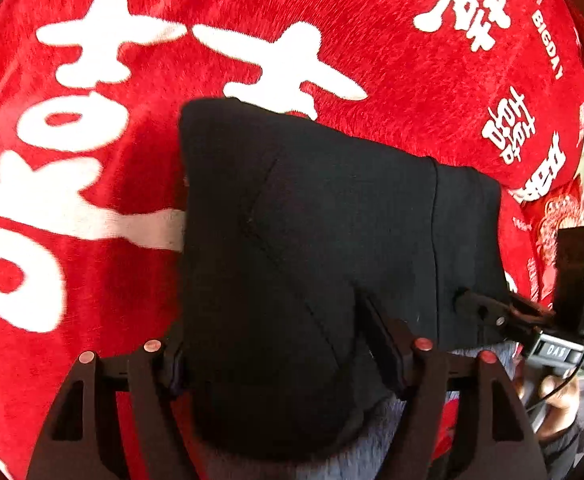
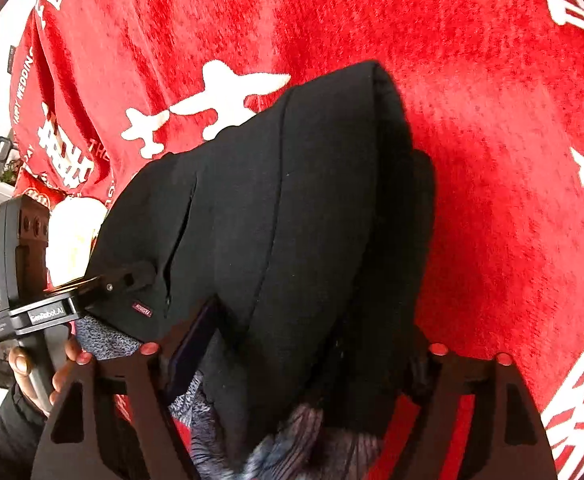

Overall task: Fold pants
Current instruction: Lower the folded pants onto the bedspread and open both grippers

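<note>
The black pants [image 1: 311, 208] lie in a thick folded bundle on the red blanket, with grey fleece lining [image 2: 108, 340] showing at the near edge. My left gripper [image 1: 272, 328] stands open astride the bundle's near end, cloth filling the gap between its fingers. My right gripper [image 2: 311, 332] is open the same way over the other end of the pants [image 2: 292, 200], its purple left pad [image 2: 196, 340] bare to view. Each view shows the other gripper's fingers [image 1: 491, 312] [image 2: 128, 278] at the bundle's side edge, held by a person's hand [image 2: 32, 368].
A red plush blanket [image 1: 331, 20] printed with large white characters covers the whole surface under the pants [image 2: 491, 120]. Its edge falls away at the right of the left wrist view. A pale rounded thing [image 2: 76, 232] sits beyond the pants.
</note>
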